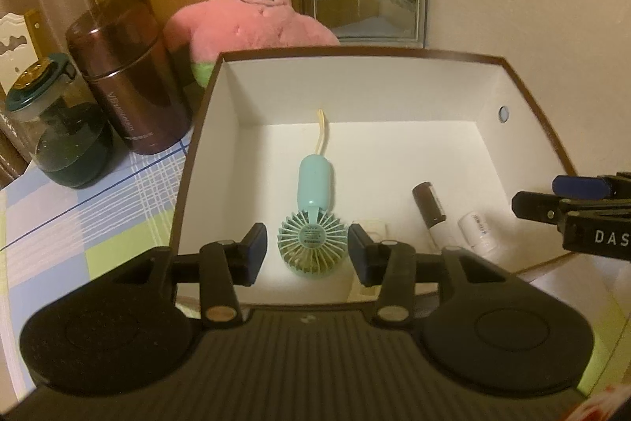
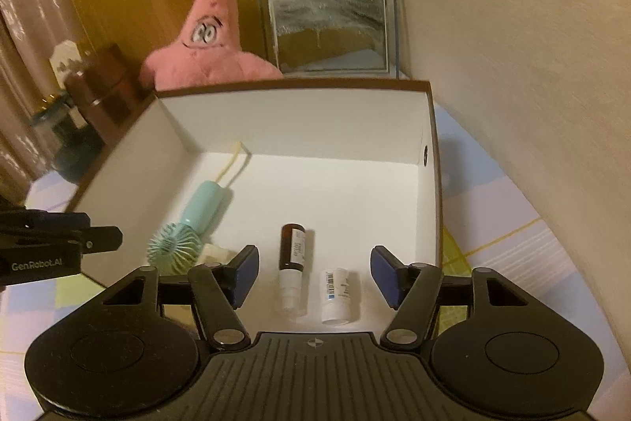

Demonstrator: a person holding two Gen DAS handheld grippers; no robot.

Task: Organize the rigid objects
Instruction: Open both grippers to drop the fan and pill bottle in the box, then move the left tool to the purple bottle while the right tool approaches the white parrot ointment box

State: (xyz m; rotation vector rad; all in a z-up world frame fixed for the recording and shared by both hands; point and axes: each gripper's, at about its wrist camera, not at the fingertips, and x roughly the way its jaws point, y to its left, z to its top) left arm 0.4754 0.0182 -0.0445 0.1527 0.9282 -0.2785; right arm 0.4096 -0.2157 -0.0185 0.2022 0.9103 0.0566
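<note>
A white box with a brown rim holds a mint hand fan, a brown spray bottle, a small white bottle and a pale flat item. My left gripper is open and empty above the fan's head. My right gripper is open and empty above the two bottles; it also shows in the left wrist view.
A pink star plush and a framed picture stand behind the box. A brown canister and a dark green jar stand left on the checked cloth. A wall lies to the right.
</note>
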